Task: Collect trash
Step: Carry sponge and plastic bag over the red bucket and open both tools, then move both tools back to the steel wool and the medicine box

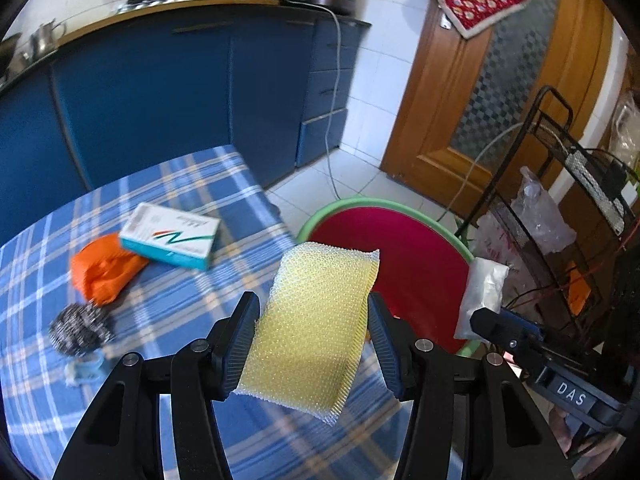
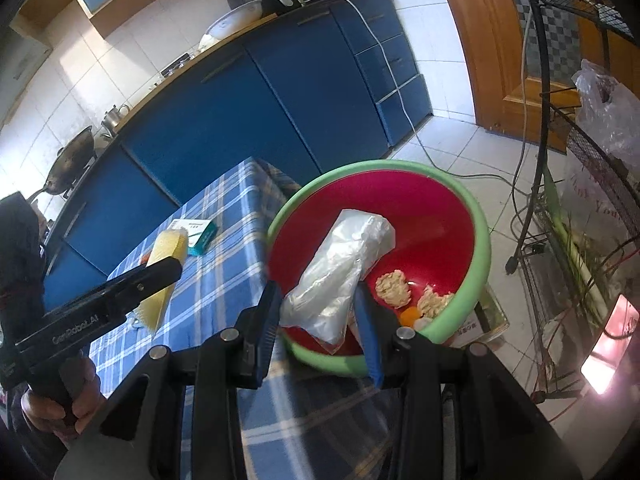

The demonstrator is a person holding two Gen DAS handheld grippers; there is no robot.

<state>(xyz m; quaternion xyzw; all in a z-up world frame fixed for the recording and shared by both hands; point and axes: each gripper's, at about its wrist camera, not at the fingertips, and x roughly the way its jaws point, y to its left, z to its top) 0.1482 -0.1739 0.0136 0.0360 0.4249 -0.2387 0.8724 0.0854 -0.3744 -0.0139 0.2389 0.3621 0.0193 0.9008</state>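
Blue kitchen cabinets back a plaid-covered table (image 1: pixel 168 312), with a red basin (image 2: pixel 440 216) beside its edge. Left gripper (image 1: pixel 312 336) pinches a yellow sponge (image 1: pixel 316 320) by its long sides, near the basin; it looks light and squashy, so a mid-body hold suits it. Right gripper (image 2: pixel 320 312) pinches a crinkled plastic bag (image 2: pixel 340 272) over the basin; it looks flimsy and slippery, best taken at its bunched part
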